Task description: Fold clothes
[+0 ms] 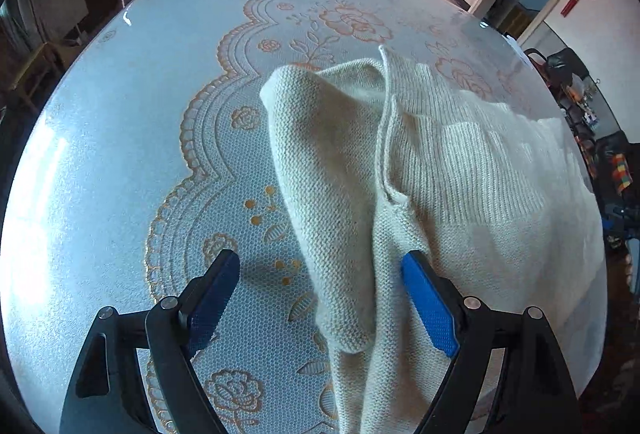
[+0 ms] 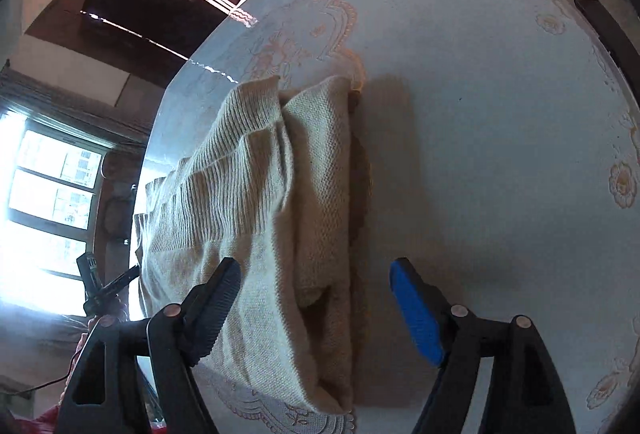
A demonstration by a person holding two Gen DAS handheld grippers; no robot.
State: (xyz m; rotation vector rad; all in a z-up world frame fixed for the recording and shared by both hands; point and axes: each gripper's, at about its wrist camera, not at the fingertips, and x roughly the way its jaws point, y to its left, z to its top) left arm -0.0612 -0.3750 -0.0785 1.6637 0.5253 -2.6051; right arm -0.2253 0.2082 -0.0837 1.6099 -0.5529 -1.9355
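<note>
Cream sweater (image 1: 460, 170) lies partly folded on the lace tablecloth (image 1: 140, 154). Both the left gripper (image 1: 320, 298) and the right gripper (image 2: 314, 308) hang above it, jaws wide apart, gripping nothing.

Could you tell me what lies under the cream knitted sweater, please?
Under the cream knitted sweater is the round table's white lace-patterned cloth with orange flowers. Anything else beneath it is covered.

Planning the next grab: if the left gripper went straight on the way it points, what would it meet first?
Probably the folded-over sleeve of the cream knitted sweater, which lies between the open left gripper fingers, on the lace-patterned table. Depth is unclear.
</note>
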